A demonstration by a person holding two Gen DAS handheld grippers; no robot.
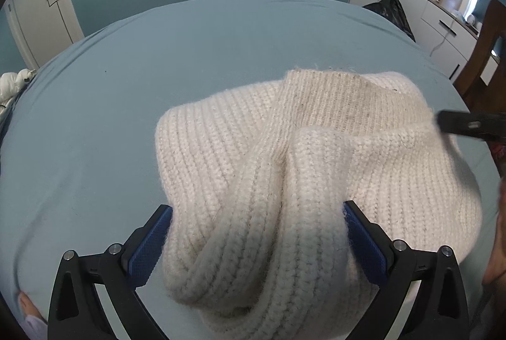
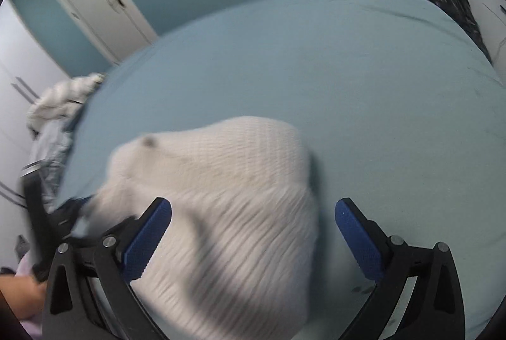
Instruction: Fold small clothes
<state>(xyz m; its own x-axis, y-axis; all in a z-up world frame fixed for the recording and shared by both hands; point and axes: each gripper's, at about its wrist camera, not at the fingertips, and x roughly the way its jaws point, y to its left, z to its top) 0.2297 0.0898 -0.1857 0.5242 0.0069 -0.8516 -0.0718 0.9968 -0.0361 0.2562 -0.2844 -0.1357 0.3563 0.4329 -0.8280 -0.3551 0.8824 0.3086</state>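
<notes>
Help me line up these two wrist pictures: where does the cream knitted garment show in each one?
Left wrist view: the cream knitted garment fills the lower centre and right, bunched between the open left gripper.
Right wrist view: it lies lower centre-left, blurred, partly between the open right gripper.
Shared landmark: the black bag past the blue bed sheet, upper right.

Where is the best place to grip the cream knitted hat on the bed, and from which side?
Probably the raised ridge of the cream knitted hat, nearest the left gripper, approached from the near side. There the knit bunches up off the blue bed sheet, so the open fingers can close across it. The flatter far edge offers less to pinch.
</notes>
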